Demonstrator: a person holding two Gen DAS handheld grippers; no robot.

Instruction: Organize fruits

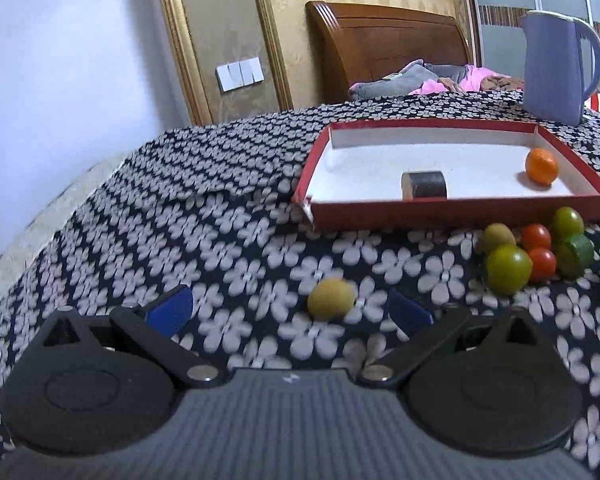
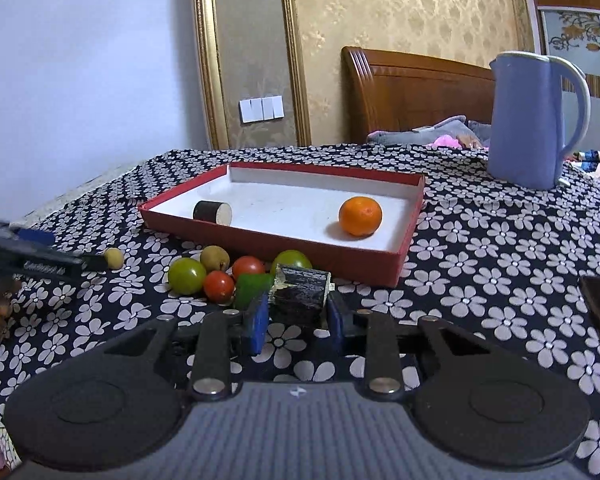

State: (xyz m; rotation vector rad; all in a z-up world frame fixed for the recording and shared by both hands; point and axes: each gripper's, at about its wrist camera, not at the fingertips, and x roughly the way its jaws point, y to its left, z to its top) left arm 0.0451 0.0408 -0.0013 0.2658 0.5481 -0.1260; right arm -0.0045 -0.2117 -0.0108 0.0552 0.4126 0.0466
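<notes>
A red-walled white tray (image 1: pixel 452 216) (image 2: pixel 284 246) holds an orange (image 1: pixel 541 165) (image 2: pixel 360 216) and a dark cylinder (image 1: pixel 425 185) (image 2: pixel 213 212). In front of it lies a cluster of green and red fruits (image 1: pixel 532 248) (image 2: pixel 220 274) with a green block (image 1: pixel 575 255) (image 2: pixel 249 289). My left gripper (image 1: pixel 290 310) is open around a small yellow fruit (image 1: pixel 331 298) (image 2: pixel 113 258) on the cloth. My right gripper (image 2: pixel 298 316) is shut on a dark cylinder piece (image 2: pixel 300 290) just in front of the cluster.
A blue kettle (image 1: pixel 558 68) (image 2: pixel 534 120) stands behind the tray at the right. The table wears a dark flowered cloth (image 1: pixel 220 240) (image 2: pixel 500 260). A bed with a wooden headboard (image 1: pixel 384 48) lies beyond. The table's left edge drops to the floor.
</notes>
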